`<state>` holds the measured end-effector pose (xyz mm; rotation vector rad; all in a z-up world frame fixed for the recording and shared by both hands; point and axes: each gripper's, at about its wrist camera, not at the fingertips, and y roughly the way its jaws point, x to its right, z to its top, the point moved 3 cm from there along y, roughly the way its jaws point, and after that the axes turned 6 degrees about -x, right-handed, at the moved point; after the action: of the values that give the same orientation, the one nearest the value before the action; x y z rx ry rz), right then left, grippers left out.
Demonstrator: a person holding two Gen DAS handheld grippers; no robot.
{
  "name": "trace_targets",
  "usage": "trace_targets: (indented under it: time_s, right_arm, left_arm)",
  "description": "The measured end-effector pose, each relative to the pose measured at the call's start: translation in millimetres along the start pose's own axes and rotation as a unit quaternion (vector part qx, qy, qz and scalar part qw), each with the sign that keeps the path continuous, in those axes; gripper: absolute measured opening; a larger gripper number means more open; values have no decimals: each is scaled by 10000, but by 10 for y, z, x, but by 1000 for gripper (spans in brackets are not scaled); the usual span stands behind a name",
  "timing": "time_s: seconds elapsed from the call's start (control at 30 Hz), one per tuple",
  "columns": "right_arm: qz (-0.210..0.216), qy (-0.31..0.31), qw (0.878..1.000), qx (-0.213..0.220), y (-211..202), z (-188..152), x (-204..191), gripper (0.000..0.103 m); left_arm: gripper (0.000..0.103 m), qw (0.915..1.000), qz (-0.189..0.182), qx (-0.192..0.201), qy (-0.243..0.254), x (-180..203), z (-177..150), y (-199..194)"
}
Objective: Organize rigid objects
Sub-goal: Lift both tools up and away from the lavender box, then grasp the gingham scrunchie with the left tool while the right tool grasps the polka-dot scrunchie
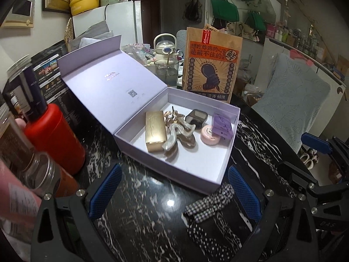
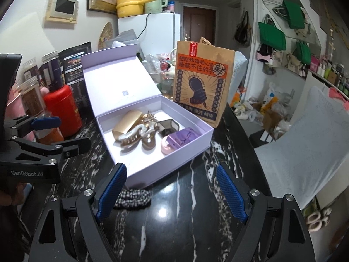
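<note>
Just beyond both grippers' wide, empty jaws sits the lavender box (image 1: pixel 216 170) of trinkets.

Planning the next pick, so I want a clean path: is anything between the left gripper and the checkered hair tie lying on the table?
Nothing visible blocks it. The checkered hair tie lies on the black marble table just ahead of the open left gripper, beside its right-hand pad. The lavender box sits just behind the tie, not in the way.

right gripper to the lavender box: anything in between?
Yes. In the right wrist view a checked fabric scrunchie lies on the black marble tabletop between the open right gripper and the lavender box, by its near wall.
</note>
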<state>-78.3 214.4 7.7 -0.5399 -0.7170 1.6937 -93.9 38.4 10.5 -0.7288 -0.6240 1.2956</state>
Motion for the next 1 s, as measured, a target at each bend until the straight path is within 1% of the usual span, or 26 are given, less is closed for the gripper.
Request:
trace_targets:
  time_s: [0.1,0.27,0.5,0.57,0.7,0.77,0.83,0.9,1.0]
  right_arm:
    - [76,-9,10000,-5,-41,-69,-31,85]
    - [265,25,9996,-33,-78,-205,-91,85]
    - [624,-64,9977,-263,-37,-521,-267,85]
    - [893,-63,9954,-347,-17,-600,-338,85]
    - [1091,-83,9930,-449,26,-713,-475,85]
    - [1273,-58,9904,-542,63,-772,-547,85]
    - [1391,-39,9885,-597,106,-817,-608,82]
    - [1490,-13,9866,-665,160,-855,-657,73]
    - [1726,31,9810,-885,307,-910,-744,66]
  left_arm:
    - [100,10000,11,16,13,10,-74,-56]
    - [100,9999,69,54,-112,-14,-214,-136]
    - [100,9997,80,-102,-186,-78,-488,-127]
    - [100,9996,27,-200,-172,-93,-569,-103]
    - [100,9986,-248,-383,-264,-155,-686,-72]
    - [100,9983,-282,-413,-296,-202,-742,-78]
    - [100,9981,-279,-440,-315,-268,-795,-82]
    - [100,9978,-316,-459,-368,-331,-837,-84]
    - [100,9974,-336,-455,-443,-421,-872,-59]
